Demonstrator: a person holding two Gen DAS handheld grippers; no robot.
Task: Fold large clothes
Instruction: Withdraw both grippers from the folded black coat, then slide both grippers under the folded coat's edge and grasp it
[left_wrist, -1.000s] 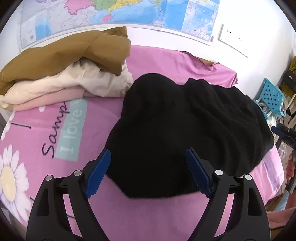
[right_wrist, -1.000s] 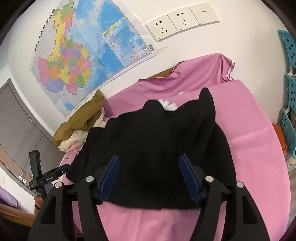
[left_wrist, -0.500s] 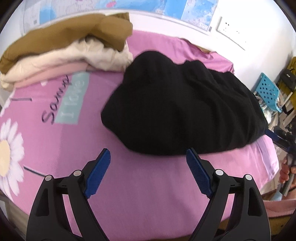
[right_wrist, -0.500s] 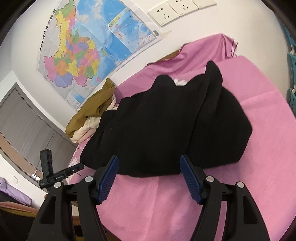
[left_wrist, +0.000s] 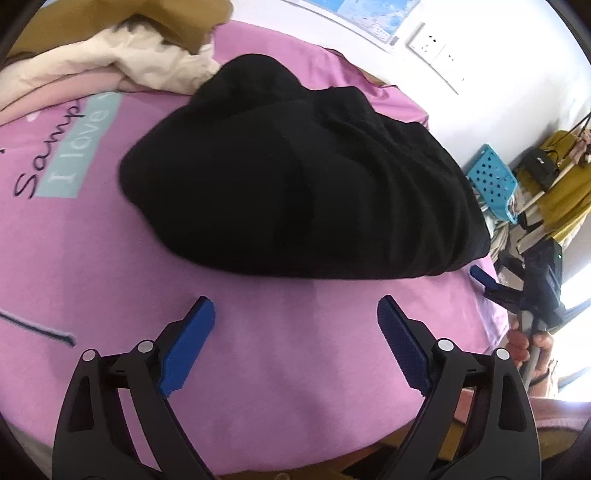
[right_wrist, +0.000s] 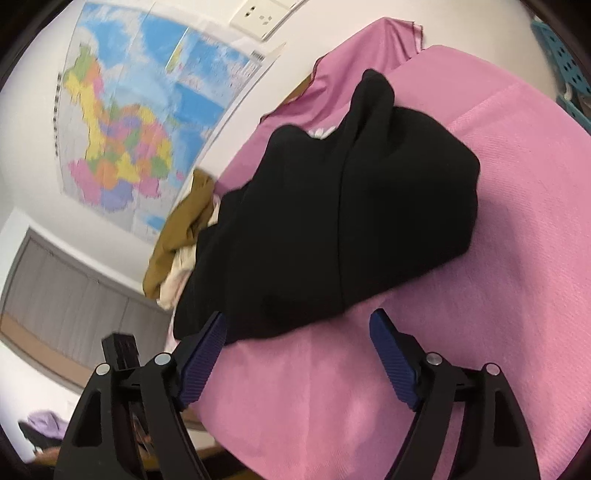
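A large black garment (left_wrist: 295, 177) lies folded in a bulky heap on the pink sheet (left_wrist: 258, 350). It also shows in the right wrist view (right_wrist: 332, 221). My left gripper (left_wrist: 295, 314) is open and empty, hovering over bare sheet just short of the garment's near edge. My right gripper (right_wrist: 295, 325) is open and empty at the garment's other edge, its left finger (right_wrist: 203, 350) close to the black fabric. The right gripper also shows in the left wrist view (left_wrist: 517, 288), at the bed's right edge.
A pile of brown, cream and pink clothes (left_wrist: 110, 55) lies at the far left, also seen in the right wrist view (right_wrist: 177, 236). A map (right_wrist: 147, 110) and sockets (left_wrist: 436, 48) are on the wall. A blue perforated basket (left_wrist: 495, 184) stands beyond the bed's right side.
Both grippers have pulled back from the black garment toward the bed's edges. They were over its near edge a second ago and now hover off it, still open.
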